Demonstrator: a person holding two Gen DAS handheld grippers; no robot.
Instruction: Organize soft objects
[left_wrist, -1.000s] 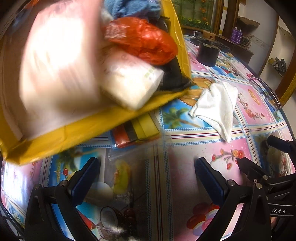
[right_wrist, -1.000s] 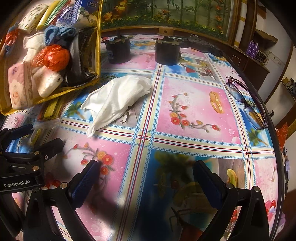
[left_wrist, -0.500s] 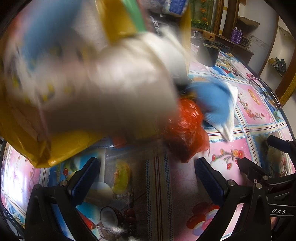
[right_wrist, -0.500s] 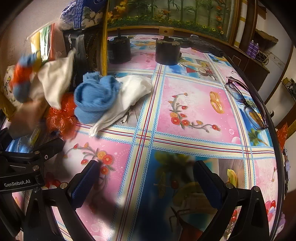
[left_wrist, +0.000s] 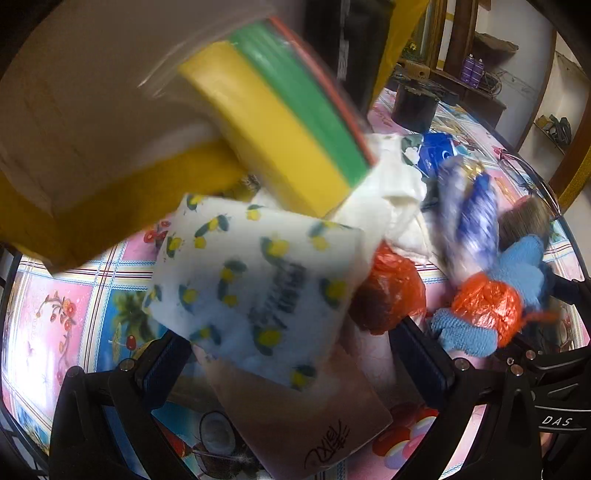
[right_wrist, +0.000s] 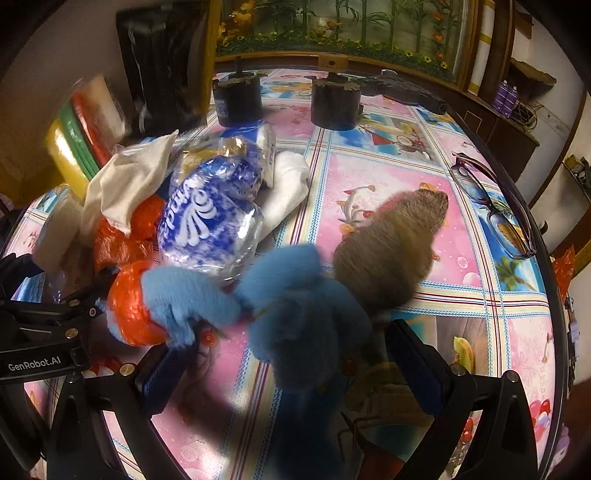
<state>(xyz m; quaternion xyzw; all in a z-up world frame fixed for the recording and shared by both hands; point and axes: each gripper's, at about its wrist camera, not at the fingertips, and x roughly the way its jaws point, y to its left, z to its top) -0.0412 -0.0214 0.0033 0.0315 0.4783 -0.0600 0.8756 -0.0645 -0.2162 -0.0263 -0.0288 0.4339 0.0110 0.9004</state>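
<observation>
On the left gripper (right_wrist: 33, 332), white lettering reads "GenRobot.AI".

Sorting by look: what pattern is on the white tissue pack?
Small yellow lemons with dark green leaves on the white tissue pack, seen best in the left wrist view.

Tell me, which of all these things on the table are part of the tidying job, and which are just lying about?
Part of the job:
blue-and-white plastic pack
blue fuzzy cloth
brown furry item
white cloth
orange plastic bundle
lemon-print tissue pack
sponge pack

Just lying about:
eyeglasses
two dark round holders
</observation>
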